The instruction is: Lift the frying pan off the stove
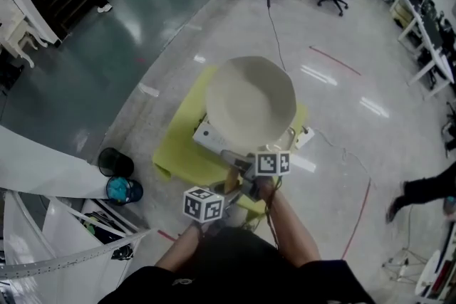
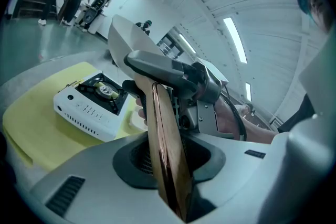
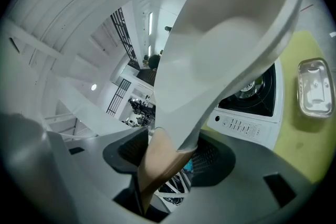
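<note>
So the biggest thing in front of me is the surface with the yellow mat (image 1: 179,146) spread over it. Above that is the frying pan (image 1: 251,102), a big pale cream one, and it's up in the air, clear of the stove, tipped a bit so the bowl faces away from me. From my head view it covers most of the stove (image 1: 211,139); only the white front edge pokes out at the lower left of the pan. In my left gripper view the stove (image 2: 92,105) sits flat on the mat with its burner bare, nothing on it.

Both claws are clamped on the pan's wooden handle (image 2: 167,144). My left claw (image 2: 168,165) grips it at the near end, with the handle running straight up between the jaws. My right claw (image 3: 157,165) grips farther up, right where the wood meets the pan's pale neck, so it's just ahead of the left one on the same handle.

Smallest bit: a little metal tin (image 3: 315,87) on the mat, just beside the stove.
</note>
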Demonstrator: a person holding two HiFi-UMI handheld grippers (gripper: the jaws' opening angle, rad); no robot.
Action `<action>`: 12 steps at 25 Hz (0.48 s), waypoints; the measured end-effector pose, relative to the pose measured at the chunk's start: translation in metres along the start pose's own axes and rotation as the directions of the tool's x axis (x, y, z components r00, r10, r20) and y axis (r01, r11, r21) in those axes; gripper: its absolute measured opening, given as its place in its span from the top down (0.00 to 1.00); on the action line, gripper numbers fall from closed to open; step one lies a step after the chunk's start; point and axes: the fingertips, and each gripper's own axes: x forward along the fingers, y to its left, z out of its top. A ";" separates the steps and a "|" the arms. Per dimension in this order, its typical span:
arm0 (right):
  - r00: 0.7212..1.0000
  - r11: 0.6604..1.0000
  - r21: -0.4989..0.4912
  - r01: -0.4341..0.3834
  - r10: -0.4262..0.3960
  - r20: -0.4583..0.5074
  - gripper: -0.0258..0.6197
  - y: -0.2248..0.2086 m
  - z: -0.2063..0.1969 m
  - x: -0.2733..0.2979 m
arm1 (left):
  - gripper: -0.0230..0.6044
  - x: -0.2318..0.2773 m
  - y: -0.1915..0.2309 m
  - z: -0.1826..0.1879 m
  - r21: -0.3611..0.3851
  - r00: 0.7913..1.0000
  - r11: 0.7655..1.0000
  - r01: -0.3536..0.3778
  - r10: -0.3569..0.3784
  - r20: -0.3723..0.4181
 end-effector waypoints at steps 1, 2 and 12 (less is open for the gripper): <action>1.000 1.000 -0.005 -0.003 0.003 0.003 0.58 0.004 0.002 -0.002 | 0.74 -0.001 -0.003 0.003 0.007 1.000 1.000 -0.003 0.003 0.004; 1.000 1.000 -0.008 -0.007 0.007 0.006 0.58 0.007 0.004 -0.004 | 0.74 -0.003 -0.006 0.005 0.014 1.000 1.000 -0.005 0.004 0.007; 1.000 0.999 -0.043 -0.026 0.026 0.013 0.57 0.013 0.003 -0.012 | 0.74 -0.003 -0.015 0.005 0.042 1.000 0.999 -0.009 0.009 0.020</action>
